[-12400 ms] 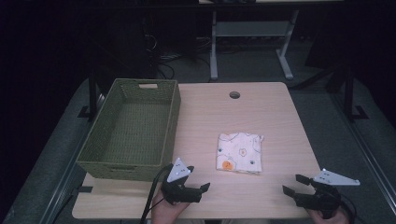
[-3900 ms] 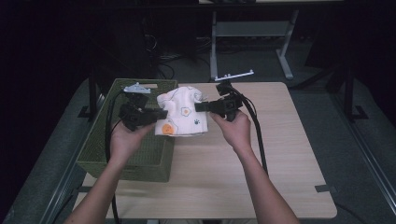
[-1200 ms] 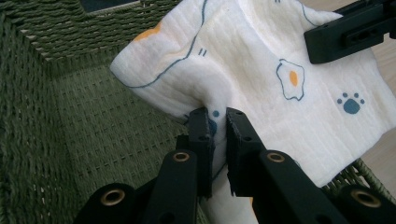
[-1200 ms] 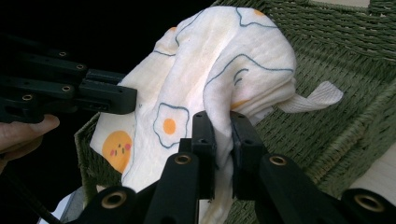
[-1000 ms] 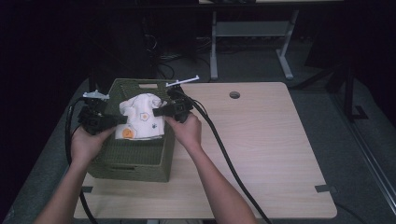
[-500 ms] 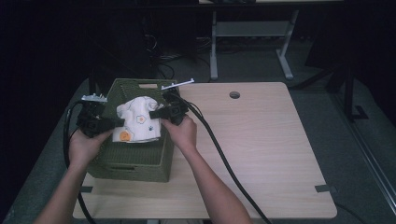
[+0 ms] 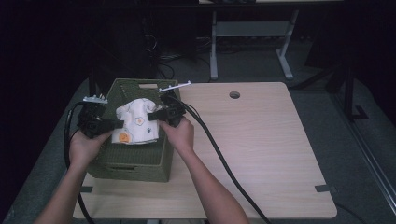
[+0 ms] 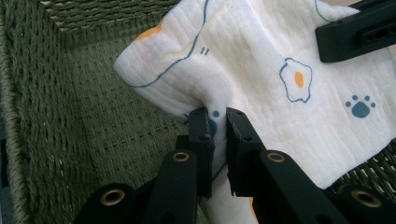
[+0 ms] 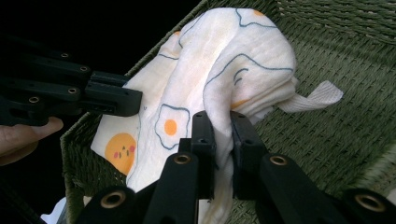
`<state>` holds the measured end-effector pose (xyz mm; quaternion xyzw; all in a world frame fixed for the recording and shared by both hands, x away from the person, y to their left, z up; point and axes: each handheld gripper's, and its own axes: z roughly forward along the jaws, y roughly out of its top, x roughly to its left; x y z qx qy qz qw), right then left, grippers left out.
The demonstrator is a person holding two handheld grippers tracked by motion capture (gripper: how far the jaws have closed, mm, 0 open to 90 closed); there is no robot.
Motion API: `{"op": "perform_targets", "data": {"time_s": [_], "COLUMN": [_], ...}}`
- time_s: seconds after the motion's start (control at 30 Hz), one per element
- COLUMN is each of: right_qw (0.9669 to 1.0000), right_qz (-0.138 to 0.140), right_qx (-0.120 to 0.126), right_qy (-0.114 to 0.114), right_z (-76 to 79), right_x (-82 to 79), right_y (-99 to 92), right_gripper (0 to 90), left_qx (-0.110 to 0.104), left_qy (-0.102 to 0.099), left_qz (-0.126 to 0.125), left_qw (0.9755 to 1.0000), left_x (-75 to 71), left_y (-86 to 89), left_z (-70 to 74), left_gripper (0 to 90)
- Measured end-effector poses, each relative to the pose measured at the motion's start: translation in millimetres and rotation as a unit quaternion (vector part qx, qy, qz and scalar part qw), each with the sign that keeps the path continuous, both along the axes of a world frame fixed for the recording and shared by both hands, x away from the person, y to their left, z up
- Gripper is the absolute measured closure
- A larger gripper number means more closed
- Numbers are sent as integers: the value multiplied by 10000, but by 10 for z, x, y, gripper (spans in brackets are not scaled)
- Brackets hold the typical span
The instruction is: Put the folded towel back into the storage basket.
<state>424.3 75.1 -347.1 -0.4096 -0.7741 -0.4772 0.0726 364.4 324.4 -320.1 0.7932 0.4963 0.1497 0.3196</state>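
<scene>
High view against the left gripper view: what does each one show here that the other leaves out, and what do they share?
High view alone: the wooden table, the person's forearms, the basket's outer wall, and the right tongs with the hand holding them.

Left gripper view alone: the left tongs pinching a fold of the cloth, its fried-egg and paw prints, and the weave of the basket's inside.

Shared: the printed cloth held between both tongs, low in the green basket.

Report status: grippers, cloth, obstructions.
Left gripper and right gripper shut on folded cloth. Cloth hangs over green basket. Nothing in the way.
</scene>
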Motion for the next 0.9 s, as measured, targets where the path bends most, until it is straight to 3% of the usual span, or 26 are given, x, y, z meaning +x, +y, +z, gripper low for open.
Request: {"op": "perform_targets", "data": {"time_s": [0.33,0.5,0.9], "right_qw": [10000,10000,9999], "right_qz": [-40,-29,-65], "right_qx": [-59,-76,-79], "right_qy": [6,17,-32], "right_z": [-80,-103,-109], "right_x": [12,8,-7], "right_y": [38,56,73], "right_gripper": [811,810,801], "left_qx": [36,183,312], "left_qy": [23,20,-35], "left_qz": [43,28,-55], "left_qw": [10000,9998,9995], "left_x": [32,34,42], "left_y": [23,17,-24], "left_z": [-35,-64,-68], "left_gripper": [822,820,820]}}
